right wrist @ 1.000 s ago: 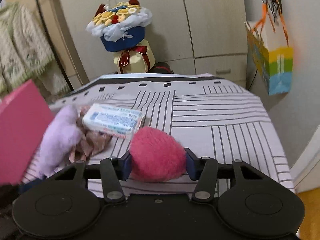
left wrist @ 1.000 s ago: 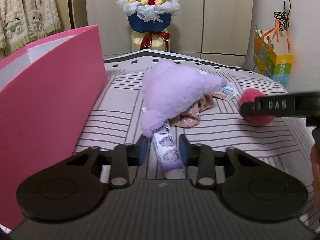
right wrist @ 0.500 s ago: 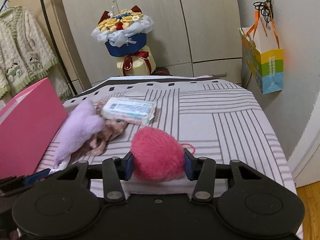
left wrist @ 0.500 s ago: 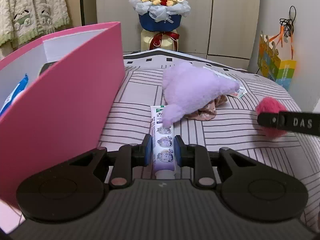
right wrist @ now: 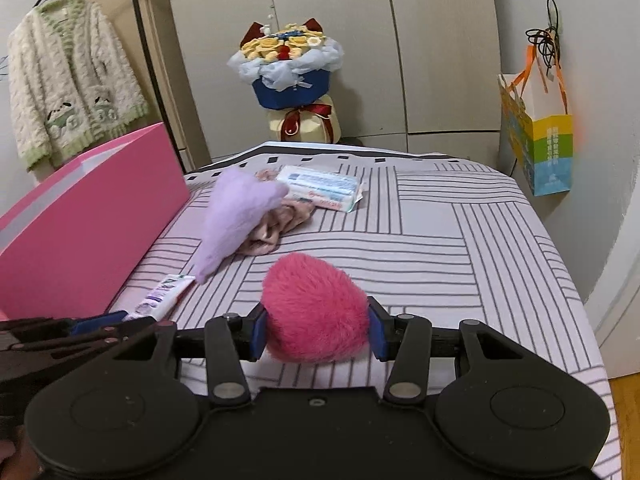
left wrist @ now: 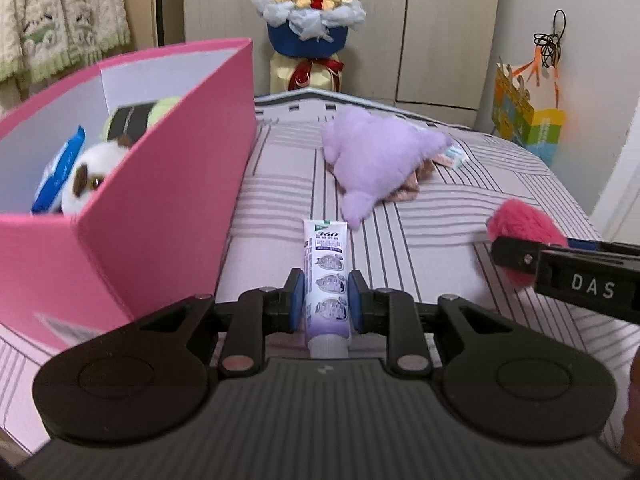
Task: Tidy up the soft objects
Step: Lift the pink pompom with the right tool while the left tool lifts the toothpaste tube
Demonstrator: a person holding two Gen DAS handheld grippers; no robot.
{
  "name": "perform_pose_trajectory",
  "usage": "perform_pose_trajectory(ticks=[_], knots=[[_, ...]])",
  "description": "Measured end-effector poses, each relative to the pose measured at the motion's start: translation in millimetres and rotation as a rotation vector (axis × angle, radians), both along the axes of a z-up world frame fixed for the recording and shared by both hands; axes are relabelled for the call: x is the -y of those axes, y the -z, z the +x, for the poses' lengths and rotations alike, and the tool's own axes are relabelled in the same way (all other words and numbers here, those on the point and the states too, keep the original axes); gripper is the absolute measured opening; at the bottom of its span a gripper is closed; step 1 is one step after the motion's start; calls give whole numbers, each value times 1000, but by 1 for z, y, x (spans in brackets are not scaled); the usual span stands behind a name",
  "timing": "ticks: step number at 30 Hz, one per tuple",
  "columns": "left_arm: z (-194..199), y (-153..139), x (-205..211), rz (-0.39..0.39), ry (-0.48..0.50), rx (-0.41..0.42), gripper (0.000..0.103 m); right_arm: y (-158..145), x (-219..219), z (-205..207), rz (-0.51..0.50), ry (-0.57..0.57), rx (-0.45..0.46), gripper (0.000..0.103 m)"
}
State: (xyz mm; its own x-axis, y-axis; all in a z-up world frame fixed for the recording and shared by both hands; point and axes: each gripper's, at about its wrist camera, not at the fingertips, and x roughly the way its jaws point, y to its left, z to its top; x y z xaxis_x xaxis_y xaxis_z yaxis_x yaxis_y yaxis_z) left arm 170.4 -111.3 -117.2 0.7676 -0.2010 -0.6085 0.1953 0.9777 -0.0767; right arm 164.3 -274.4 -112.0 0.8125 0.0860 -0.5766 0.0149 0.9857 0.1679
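While the left gripper [left wrist: 323, 302] sits at the lower centre of its own view, its jaws are drawn narrow onto a toothpaste tube [left wrist: 325, 288], the blue pads pressing the tube's lower part on both sides, cap end toward the camera. The tube lies lengthwise on the striped bed cover [left wrist: 440, 216]. To the left of that frame stands a pink box [left wrist: 168, 200], open at the top, with a white and brown plush toy [left wrist: 86, 184], a blue packet [left wrist: 60, 164] and a yellow-green ball [left wrist: 162, 109] inside.

In the right wrist view, the right gripper [right wrist: 316, 330] at lower centre holds a pink fluffy ball [right wrist: 314, 308] between its jaws, which stand moderately apart with the pads sunk into the fur on either side. Whether the ball rests on the cover or is lifted I cannot tell.

Above centre in both views, a purple plush toy [right wrist: 236, 216] lies on top of a crumpled pink cloth [right wrist: 276, 224], and a pack of tissues [right wrist: 320, 188] lies just beside them, farther up the bed. A flower bouquet [right wrist: 286, 76] stands beyond the bed at top centre.
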Motion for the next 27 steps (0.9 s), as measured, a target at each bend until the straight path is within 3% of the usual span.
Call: perform_pose_trajectory(ticks=[9, 11, 15, 18, 21, 27], knots=[[12, 2, 5, 43, 35, -45, 25, 1, 1, -1, 0, -4, -12, 53], [16, 2, 8, 49, 49, -51, 28, 1, 2, -3, -4, -1, -12, 53], [22, 4, 12, 43, 68, -46, 44, 2, 3, -6, -5, -9, -19, 53], [20, 6, 16, 72, 65, -18, 43, 4, 2, -11, -11, -16, -20, 53], [15, 8, 17, 84, 71, 15, 24, 8, 4, -15, 1, -7, -17, 53], [7, 4, 10, 65, 82, 21, 24, 13, 12, -20, 65, 38, -19, 53]])
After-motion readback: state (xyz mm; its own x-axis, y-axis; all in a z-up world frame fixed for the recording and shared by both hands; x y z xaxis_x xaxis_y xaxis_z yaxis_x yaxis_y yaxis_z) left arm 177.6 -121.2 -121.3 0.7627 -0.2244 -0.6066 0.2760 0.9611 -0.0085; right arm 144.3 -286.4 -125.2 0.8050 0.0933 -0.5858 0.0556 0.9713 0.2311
